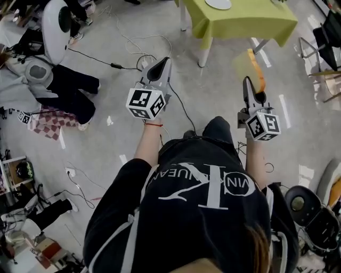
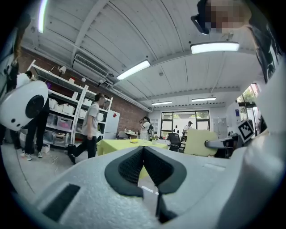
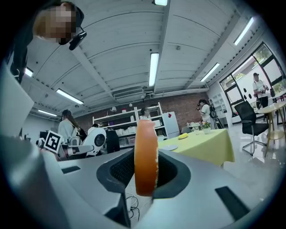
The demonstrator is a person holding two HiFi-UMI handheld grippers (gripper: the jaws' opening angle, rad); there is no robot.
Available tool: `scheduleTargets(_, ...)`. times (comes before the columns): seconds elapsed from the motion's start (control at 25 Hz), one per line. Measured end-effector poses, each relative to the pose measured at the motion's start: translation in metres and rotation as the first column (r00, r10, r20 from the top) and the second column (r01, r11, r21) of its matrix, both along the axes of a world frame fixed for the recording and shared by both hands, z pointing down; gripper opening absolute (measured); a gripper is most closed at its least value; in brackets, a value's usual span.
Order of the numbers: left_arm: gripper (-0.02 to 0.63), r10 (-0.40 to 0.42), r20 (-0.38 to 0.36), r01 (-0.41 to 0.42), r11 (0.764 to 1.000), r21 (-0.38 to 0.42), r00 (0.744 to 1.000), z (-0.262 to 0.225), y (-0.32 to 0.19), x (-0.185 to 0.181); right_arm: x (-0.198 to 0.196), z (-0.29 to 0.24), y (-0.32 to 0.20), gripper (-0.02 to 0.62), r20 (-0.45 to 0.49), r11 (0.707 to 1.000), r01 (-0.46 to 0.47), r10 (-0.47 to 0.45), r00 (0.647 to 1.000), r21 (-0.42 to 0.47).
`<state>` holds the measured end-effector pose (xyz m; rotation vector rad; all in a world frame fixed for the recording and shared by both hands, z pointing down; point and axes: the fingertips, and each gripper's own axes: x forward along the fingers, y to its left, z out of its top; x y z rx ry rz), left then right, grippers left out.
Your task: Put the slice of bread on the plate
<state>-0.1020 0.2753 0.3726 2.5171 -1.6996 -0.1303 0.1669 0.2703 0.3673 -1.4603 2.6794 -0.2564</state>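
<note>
In the head view I stand on the floor some way short of the green-clothed table (image 1: 250,24), which carries the white plate (image 1: 218,4) at its far side. My right gripper (image 1: 249,84) is shut on the slice of bread (image 1: 257,72), held upright and edge-on with its brown crust (image 3: 146,156) between the pads. The plate (image 3: 169,147) and table (image 3: 203,142) lie ahead of it in the right gripper view. My left gripper (image 1: 160,64) points level with its jaws shut and empty, the pads (image 2: 134,166) meeting. The bread (image 2: 200,142) also shows from the side there.
Cables (image 1: 133,61) trail over the floor before the table. A white robot (image 1: 56,26) and clothing lie at the left, chairs (image 1: 325,37) at the right. People (image 2: 91,127) walk by the shelves (image 2: 62,116). A yellow item (image 3: 183,136) lies on the table.
</note>
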Motion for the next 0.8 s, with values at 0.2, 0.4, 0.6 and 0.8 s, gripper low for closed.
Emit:
scheduleTargets(0.2,0.011,-0.002,-0.02,0.002,1.0,-0.014,1.0,0.006,-0.012,-0.011,-0.004,0.005,-0.007,0.097,-0.012,1.0,-0.018,0.018,1.0,-0.021)
scheduleTargets(0.4,0.011,0.006,-0.023,-0.006,1.0,-0.03,1.0,0.024,-0.038,-0.004,0.001,0.021,-0.036,0.097,-0.004,0.999,-0.027,0.027,1.0,-0.037)
scheduleTargets(0.6,0.011,0.011,-0.028,-0.013,0.998,-0.056,1.0,0.034,-0.086,-0.001,-0.002,0.027,-0.082,0.097,0.0,0.998,-0.02,0.02,1.0,-0.054)
scheduleTargets(0.8,0.011,0.031,-0.031,-0.033,0.998,-0.058,0.999,0.028,-0.138,-0.004,-0.013,0.02,-0.131,0.097,0.001,0.999,-0.008,0.008,1.0,-0.051)
